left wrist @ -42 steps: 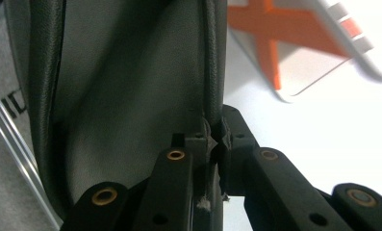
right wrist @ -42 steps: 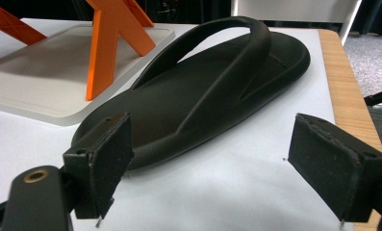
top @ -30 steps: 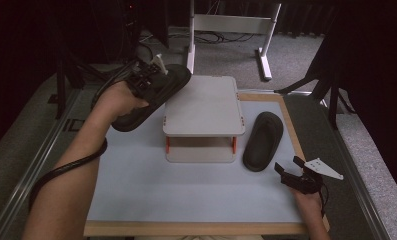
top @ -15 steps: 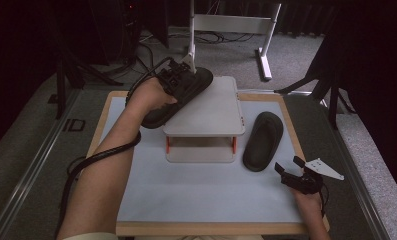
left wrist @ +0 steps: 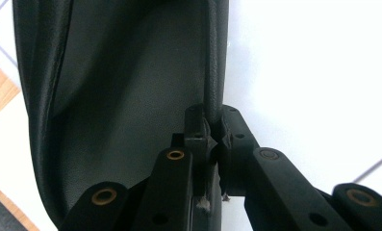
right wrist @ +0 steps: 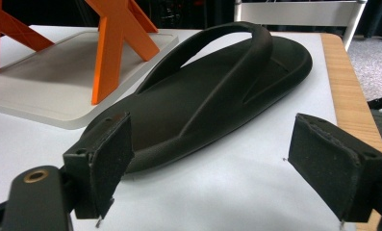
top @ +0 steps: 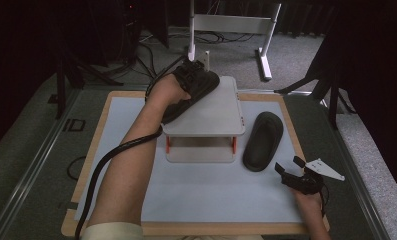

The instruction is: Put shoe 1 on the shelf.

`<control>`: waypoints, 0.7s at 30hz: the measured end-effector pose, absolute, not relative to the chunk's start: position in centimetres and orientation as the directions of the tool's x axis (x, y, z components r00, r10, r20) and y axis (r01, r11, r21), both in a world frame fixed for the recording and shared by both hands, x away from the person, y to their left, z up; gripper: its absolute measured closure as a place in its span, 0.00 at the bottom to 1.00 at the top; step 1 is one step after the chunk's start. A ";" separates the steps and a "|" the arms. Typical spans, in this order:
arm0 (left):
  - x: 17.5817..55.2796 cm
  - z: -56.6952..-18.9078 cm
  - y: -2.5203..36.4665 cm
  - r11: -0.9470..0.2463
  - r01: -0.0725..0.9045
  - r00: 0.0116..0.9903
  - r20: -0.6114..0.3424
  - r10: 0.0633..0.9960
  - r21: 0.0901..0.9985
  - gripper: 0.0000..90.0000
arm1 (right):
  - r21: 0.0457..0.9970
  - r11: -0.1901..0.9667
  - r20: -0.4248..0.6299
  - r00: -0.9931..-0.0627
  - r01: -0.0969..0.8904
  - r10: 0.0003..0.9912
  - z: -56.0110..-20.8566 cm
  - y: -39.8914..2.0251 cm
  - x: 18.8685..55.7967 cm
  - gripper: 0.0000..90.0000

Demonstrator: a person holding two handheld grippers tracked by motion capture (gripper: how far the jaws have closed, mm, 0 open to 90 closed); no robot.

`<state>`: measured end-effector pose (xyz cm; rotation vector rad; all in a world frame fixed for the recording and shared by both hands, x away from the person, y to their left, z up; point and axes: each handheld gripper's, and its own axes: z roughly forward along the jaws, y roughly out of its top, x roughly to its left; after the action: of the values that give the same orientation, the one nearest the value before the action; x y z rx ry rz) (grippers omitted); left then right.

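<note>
so the bench (top: 186,200) has a small white rack (top: 211,112) in the middle. one black sandal (top: 262,140) lies flat on the bench at the rack's 3 o'clock, long axis running 12 to 6. right gripper (top: 292,176) sits wide open and empty just off the heel end, sandal at its 11 o'clock, so that hand's nearer. left gripper (top: 193,75) is clamped on the rim of the other sandal (top: 188,95), over the rack's top at 10 o'clock

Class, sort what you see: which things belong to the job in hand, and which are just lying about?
In the job:
- black sandal held in left tongs
- second sandal
- white rack
- right tongs

Lying about:
- metal stand
- floor cables
</note>
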<state>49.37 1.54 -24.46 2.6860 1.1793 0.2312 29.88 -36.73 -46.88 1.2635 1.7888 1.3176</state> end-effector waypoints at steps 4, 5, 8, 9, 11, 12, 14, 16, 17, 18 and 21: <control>49.4 -24.6 1.4 -0.659 0.706 0.671 0.051 0.740 0.261 0.94 | 0.936 0.062 0.084 -0.390 0.347 0.917 -46.9 -36.8 29.9 0.17; 49.4 -24.6 1.6 -0.656 0.706 0.669 0.050 0.741 0.266 0.94 | 0.936 0.063 0.084 -0.392 0.347 0.916 -46.9 -36.8 29.9 0.17; 49.2 -24.6 1.8 -0.664 0.696 0.682 0.037 0.730 0.274 0.91 | 0.935 0.066 0.082 -0.395 0.347 0.915 -46.9 -36.7 29.9 0.17; 49.1 -24.5 1.8 -0.669 0.691 0.691 0.025 0.723 0.273 0.86 | 0.935 0.067 0.081 -0.394 0.348 0.915 -46.9 -36.7 29.9 0.17; 48.8 -24.3 1.9 -0.677 0.685 0.696 0.036 0.718 0.270 0.83 | 0.935 0.069 0.079 -0.394 0.347 0.916 -46.9 -36.7 29.9 0.17; 48.7 -24.3 1.9 -0.684 0.677 0.703 0.038 0.711 0.273 0.76 | 0.934 0.069 0.080 -0.393 0.350 0.916 -46.9 -36.7 29.9 0.17; 48.2 -24.0 2.2 -0.696 0.660 0.712 0.060 0.699 0.283 0.71 | 0.935 0.068 0.080 -0.393 0.349 0.916 -46.9 -36.7 29.9 0.17; 47.6 -23.6 2.6 -0.699 0.647 0.720 0.057 0.692 0.304 0.68 | 0.934 0.071 0.077 -0.393 0.349 0.916 -46.9 -36.7 29.9 0.17; 47.3 -23.4 2.9 -0.700 0.640 0.724 0.056 0.687 0.316 0.67 | 0.934 0.073 0.075 -0.393 0.349 0.916 -46.9 -36.7 29.9 0.17; 47.0 -23.1 3.2 -0.699 0.636 0.727 0.051 0.685 0.327 0.67 | 0.934 0.075 0.074 -0.392 0.349 0.917 -46.9 -36.7 29.9 0.17; 46.2 -22.3 4.6 -0.688 0.627 0.727 0.044 0.685 0.365 0.67 | 0.933 0.076 0.072 -0.391 0.351 0.918 -46.9 -36.6 29.9 0.17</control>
<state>46.19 4.60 -22.29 2.6058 1.0221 0.2522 29.89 -36.61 -46.90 1.2557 1.7993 1.3102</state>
